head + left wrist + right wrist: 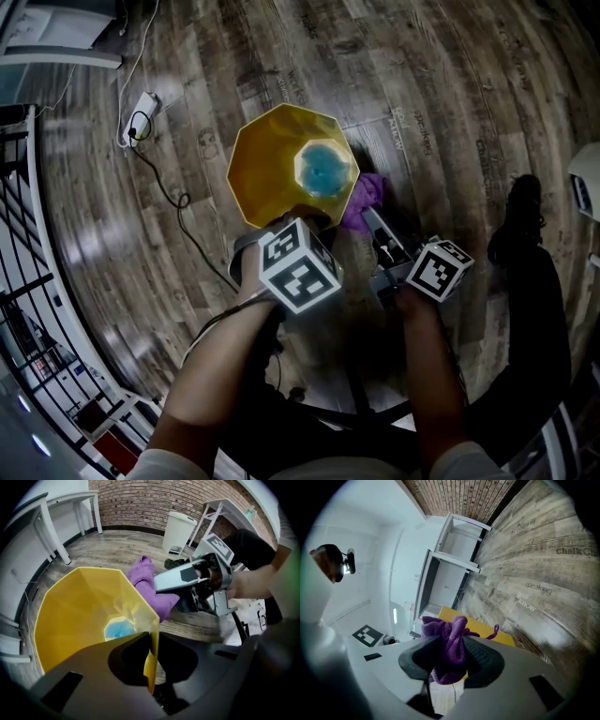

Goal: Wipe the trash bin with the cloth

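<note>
**Forearms and cubes crowd the yellow bin**

Forearms (225, 375) and two marker cubes (298, 265) fill the near head view, and the left cube hides the bin's near rim. The left gripper (151, 667) is clamped on the thin wall of the yellow trash bin (277, 159), which stands on the wooden floor (450, 84). The right gripper (450, 660) pinches the bunched purple cloth (447, 644) just beside the bin's rim. A cable (169, 187) trails left of the bin. A white pedal bin (180, 531) stands well apart, by the brick wall (154, 498).

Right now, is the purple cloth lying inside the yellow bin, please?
No, the purple cloth is clamped between the jaws of the right gripper, outside the yellow bin.
</note>
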The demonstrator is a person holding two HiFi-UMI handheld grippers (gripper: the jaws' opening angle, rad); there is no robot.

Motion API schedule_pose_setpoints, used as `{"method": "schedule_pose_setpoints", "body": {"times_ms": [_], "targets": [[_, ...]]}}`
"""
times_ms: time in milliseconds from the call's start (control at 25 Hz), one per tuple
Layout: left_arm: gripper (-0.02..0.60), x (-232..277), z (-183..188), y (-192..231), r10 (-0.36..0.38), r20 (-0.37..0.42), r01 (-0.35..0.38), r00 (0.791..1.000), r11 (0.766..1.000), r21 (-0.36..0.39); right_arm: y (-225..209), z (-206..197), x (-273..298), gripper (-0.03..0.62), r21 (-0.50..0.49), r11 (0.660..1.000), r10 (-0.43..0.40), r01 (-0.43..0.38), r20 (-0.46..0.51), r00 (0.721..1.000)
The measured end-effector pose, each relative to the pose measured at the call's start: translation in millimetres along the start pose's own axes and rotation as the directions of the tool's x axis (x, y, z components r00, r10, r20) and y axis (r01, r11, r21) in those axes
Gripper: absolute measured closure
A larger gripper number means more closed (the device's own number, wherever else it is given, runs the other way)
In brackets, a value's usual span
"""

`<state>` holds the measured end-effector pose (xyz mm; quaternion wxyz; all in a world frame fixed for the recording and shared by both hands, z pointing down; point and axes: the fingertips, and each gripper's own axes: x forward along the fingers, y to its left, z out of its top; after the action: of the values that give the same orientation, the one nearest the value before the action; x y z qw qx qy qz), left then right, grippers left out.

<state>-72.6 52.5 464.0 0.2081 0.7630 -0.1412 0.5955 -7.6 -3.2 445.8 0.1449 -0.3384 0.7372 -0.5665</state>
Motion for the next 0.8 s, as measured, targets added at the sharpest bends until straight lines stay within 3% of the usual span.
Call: {"method": "schedule_pose_setpoints", "body": {"times_ms": [800], "targets": [[0.555,-2.8,2.1,0.1,0.004,0.012,-0.004,1.0,1.0,0.012,-73.5,-28.2,18.2,0.45,0.038,0.977,-0.205,0.208,-0.066,0.976]]}}
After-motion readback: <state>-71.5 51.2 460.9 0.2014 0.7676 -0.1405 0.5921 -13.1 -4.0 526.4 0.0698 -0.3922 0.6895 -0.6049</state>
